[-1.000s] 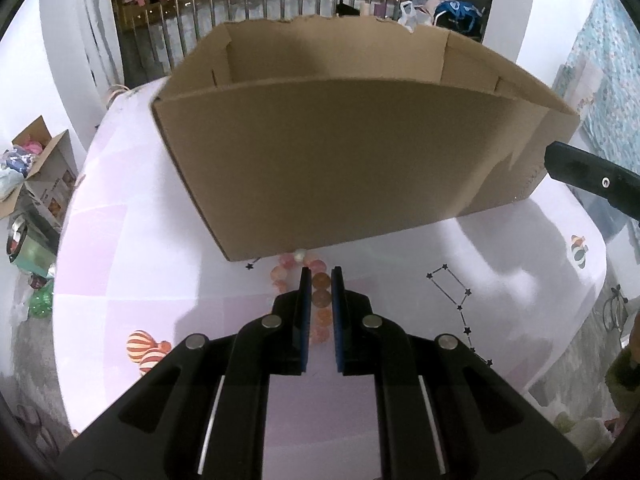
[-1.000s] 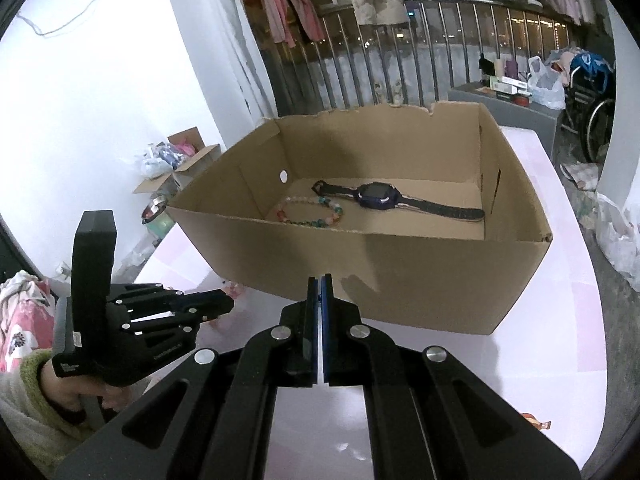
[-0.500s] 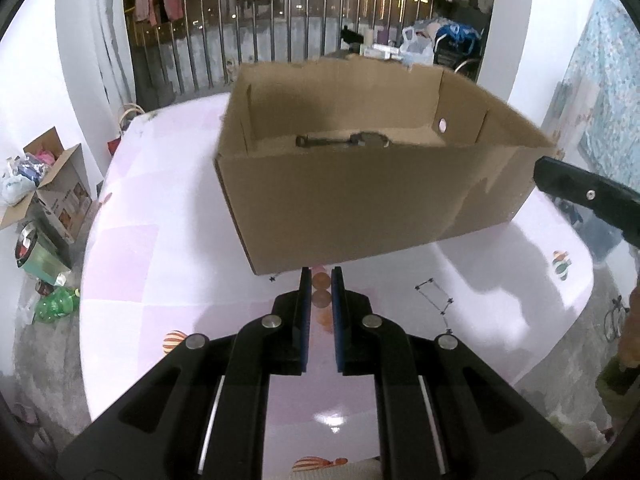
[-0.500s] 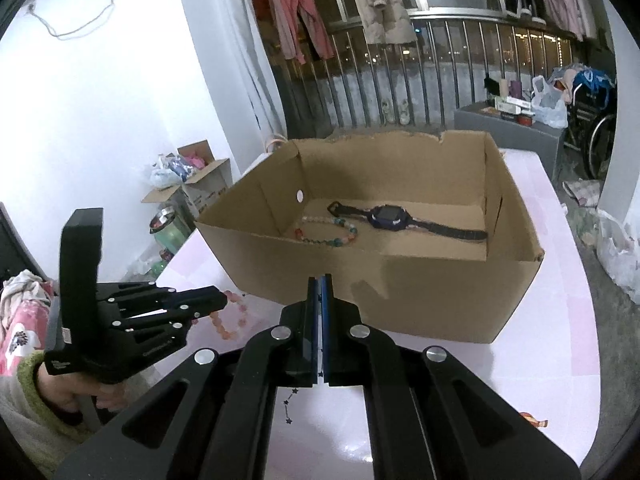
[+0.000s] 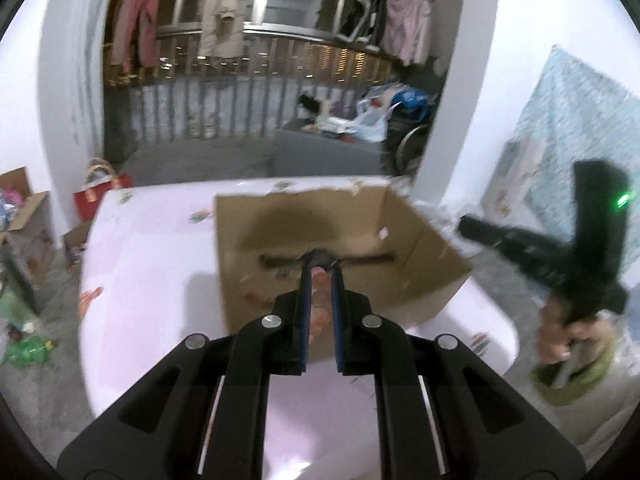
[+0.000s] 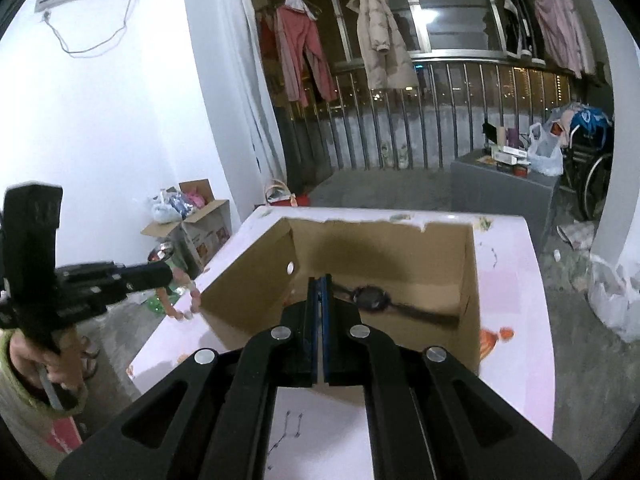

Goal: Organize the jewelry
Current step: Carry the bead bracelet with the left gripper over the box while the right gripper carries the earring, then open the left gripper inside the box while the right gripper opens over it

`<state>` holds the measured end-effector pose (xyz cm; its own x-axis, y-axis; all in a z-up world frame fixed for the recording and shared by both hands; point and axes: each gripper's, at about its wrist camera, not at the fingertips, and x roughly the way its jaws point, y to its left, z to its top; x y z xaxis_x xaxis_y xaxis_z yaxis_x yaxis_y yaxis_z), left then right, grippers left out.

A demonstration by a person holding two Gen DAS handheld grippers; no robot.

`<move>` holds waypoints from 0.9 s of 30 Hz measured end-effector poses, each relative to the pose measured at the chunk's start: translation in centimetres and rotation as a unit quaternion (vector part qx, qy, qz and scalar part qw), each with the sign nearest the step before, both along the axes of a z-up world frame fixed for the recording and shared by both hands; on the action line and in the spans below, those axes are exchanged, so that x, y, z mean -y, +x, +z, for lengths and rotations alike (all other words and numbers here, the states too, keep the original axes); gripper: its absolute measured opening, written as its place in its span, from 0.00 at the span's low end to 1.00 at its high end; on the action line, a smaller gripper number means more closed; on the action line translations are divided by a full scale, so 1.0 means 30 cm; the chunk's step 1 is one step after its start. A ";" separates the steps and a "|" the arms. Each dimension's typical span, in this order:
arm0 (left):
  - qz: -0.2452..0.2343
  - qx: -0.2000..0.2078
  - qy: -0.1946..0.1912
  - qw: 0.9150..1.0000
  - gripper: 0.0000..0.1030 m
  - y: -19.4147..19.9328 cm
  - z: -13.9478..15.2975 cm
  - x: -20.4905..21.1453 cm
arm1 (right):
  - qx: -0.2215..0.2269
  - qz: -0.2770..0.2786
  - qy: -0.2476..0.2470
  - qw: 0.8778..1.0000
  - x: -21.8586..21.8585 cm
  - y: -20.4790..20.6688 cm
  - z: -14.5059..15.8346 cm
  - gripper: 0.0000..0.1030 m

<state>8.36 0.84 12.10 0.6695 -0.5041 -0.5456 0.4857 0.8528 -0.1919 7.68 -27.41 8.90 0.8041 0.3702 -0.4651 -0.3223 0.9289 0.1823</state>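
A pink bead bracelet (image 5: 320,304) is pinched between the fingers of my left gripper (image 5: 320,270), which is shut on it. It hangs in the air over the near side of the open cardboard box (image 5: 240,264). In the right wrist view the left gripper (image 6: 168,274) sits left of the box (image 6: 248,288) with the bracelet (image 6: 192,300) dangling from its tip. A dark watch (image 6: 372,298) lies flat on the box floor. My right gripper (image 6: 319,280) is shut with nothing in it, above the box's near wall. It also shows, blurred, in the left wrist view (image 5: 472,226).
The box stands on a pink patterned table (image 5: 152,260). A person's hand (image 6: 36,356) holds the left gripper's handle. On the floor to the left are cardboard boxes (image 6: 200,220). A grey cabinet (image 6: 504,184) and a railing hung with clothes are behind.
Both grippers have risen, so the box now shows from above. The left gripper has lifted the pink bracelet off the table, up to the box's rim. The right gripper has stayed shut.
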 end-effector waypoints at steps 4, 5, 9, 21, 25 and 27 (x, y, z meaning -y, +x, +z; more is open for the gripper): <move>-0.043 -0.033 -0.024 0.998 0.08 0.134 0.007 0.071 | -0.031 0.010 -0.008 0.999 0.029 0.118 -0.010 0.02; -0.053 -0.050 -0.030 0.997 0.08 0.178 -0.009 0.098 | -0.046 0.015 -0.013 0.999 0.034 0.151 -0.021 0.02; -0.083 -0.121 -0.045 0.988 0.08 0.340 -0.105 0.201 | -0.101 0.024 -0.029 0.994 0.040 0.261 -0.077 0.02; -0.101 -0.242 -0.025 0.965 0.19 0.562 -0.335 0.409 | -0.192 0.028 -0.083 0.977 0.052 0.413 -0.176 0.03; -0.093 -0.243 -0.023 0.965 0.27 0.563 -0.344 0.415 | -0.192 0.020 -0.079 0.978 0.069 0.413 -0.177 0.04; -0.089 -0.235 -0.020 0.968 0.27 0.554 -0.328 0.408 | -0.185 0.013 -0.075 0.980 0.083 0.401 -0.162 0.06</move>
<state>24.98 -11.41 2.24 0.2529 -0.6157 -0.7463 0.4743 0.7512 -0.4590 19.71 -29.89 4.05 0.5616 0.2937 -0.7736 -0.2843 0.9465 0.1529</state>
